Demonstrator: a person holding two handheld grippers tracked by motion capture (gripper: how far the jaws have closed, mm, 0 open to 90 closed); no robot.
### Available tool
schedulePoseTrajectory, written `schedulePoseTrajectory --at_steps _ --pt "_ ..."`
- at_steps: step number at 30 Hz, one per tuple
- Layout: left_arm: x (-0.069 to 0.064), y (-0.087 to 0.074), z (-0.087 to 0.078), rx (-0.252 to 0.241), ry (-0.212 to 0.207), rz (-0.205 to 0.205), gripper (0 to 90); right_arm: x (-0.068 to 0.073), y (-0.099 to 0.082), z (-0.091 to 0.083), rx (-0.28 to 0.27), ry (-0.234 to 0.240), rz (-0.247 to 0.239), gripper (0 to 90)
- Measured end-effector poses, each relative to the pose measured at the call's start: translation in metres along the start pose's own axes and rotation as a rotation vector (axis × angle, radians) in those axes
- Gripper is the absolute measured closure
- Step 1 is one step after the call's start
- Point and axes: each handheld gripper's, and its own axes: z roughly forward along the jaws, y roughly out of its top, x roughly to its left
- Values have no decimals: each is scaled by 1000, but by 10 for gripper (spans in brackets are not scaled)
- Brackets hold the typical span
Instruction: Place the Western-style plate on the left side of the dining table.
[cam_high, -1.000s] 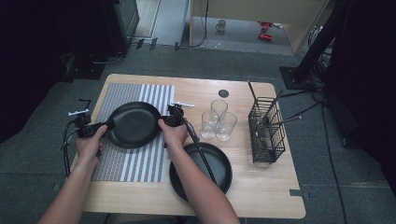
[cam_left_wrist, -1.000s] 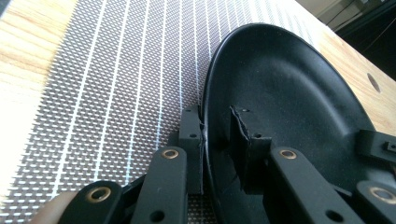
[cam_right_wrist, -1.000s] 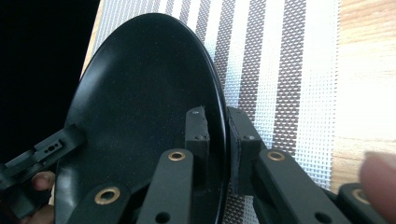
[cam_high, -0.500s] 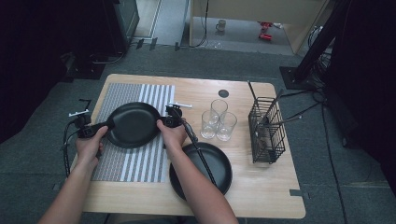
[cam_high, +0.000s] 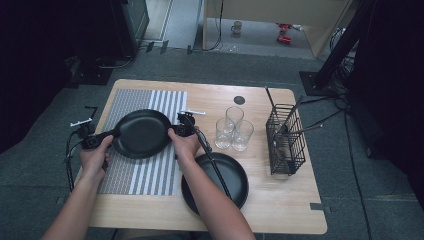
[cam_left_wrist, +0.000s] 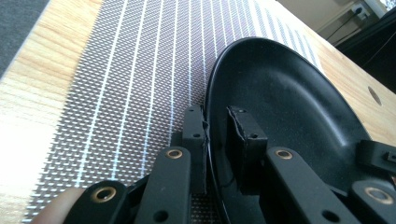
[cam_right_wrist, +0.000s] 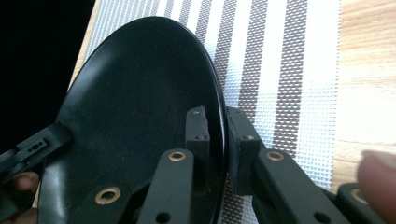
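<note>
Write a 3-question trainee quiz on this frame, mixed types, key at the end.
1. True or false: the left gripper and the right gripper each clamp the rim of the same black plate.
2. Multiple choice: what lies under that plate? A) bare wood B) the striped placemat C) the wire rack
3. How many clear glasses stand on the table, and on which side of the rack, in the high view?

Key
1. True: one grips the plate's left edge, the other its right edge.
2. B.
3. Three, grouped left of the rack; a second black plate lies nearer the person.
</note>
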Motion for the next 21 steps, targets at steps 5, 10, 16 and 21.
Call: schedulePoseTrajectory --at_steps 5,10,16,21 --pt "0 -1 -1 -10 -17 -3 734 1 -2 0 8 0 -10 813" --pt "0 -3 -4 -39 -40 19 668 6 -2 -9 -37 -17 -63 752" --pt "-4 -6 -14 -76 -23 85 548 15 -6 -24 -113 -15 -162 698" --pt "-10 -7 -29 -122 -20 125 486 23 -10 -38 -126 7 -250 668"
